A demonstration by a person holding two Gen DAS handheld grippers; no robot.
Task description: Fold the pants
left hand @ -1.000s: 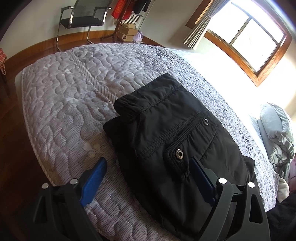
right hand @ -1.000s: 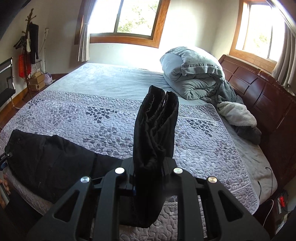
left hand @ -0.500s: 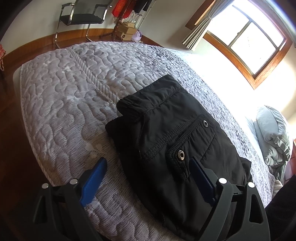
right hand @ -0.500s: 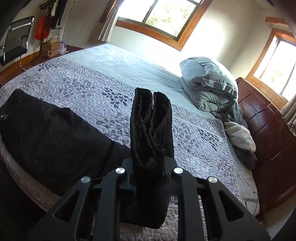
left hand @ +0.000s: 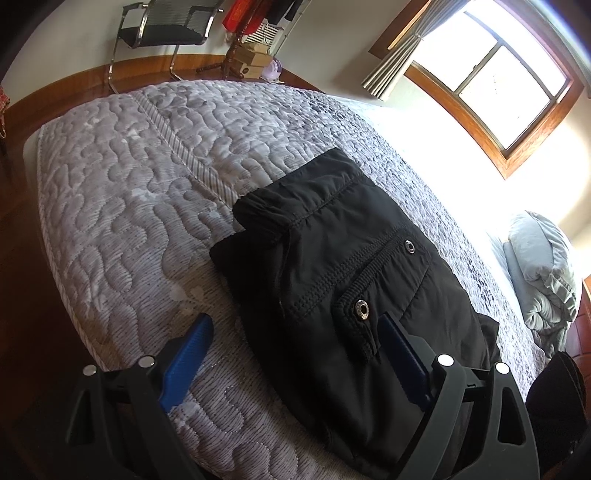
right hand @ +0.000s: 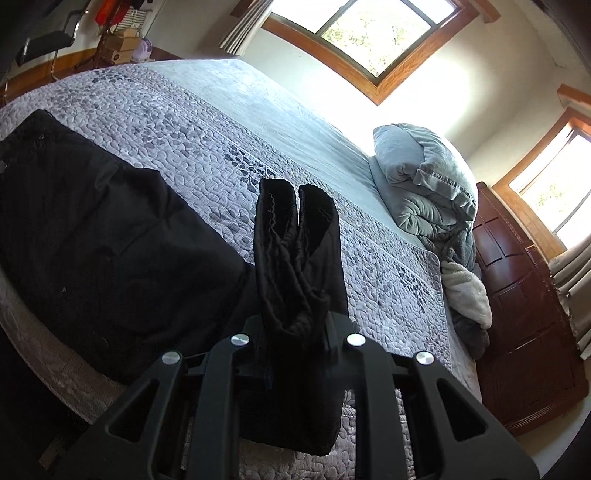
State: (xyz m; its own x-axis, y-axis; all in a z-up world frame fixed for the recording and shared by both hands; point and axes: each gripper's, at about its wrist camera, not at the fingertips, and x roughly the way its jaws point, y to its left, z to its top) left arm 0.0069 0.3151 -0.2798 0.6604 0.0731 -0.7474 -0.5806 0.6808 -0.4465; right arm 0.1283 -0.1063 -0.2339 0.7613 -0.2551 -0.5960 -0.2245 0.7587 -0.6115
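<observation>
Black pants (left hand: pixel 351 280) lie on the grey quilted bed (left hand: pixel 129 192), waist end towards the foot corner, a snap pocket on top. My left gripper (left hand: pixel 295 350) is open, its blue fingers (left hand: pixel 188 350) spread over the waist part, just above it. My right gripper (right hand: pixel 297 354) is shut on the bunched leg ends of the pants (right hand: pixel 299 266) and holds them up above the bed (right hand: pixel 221 122). The rest of the pants (right hand: pixel 92 236) lies flat to the left in the right wrist view.
A folded grey duvet (right hand: pixel 424 184) and a white blanket (right hand: pixel 465 291) sit by the dark wooden headboard (right hand: pixel 524 295). A chair (left hand: pixel 166 29) and boxes (left hand: pixel 255 59) stand on the floor past the foot of the bed.
My right gripper has tilted and swung left with the leg ends held in it. My left gripper has stayed open over the waist, shifting only slightly.
</observation>
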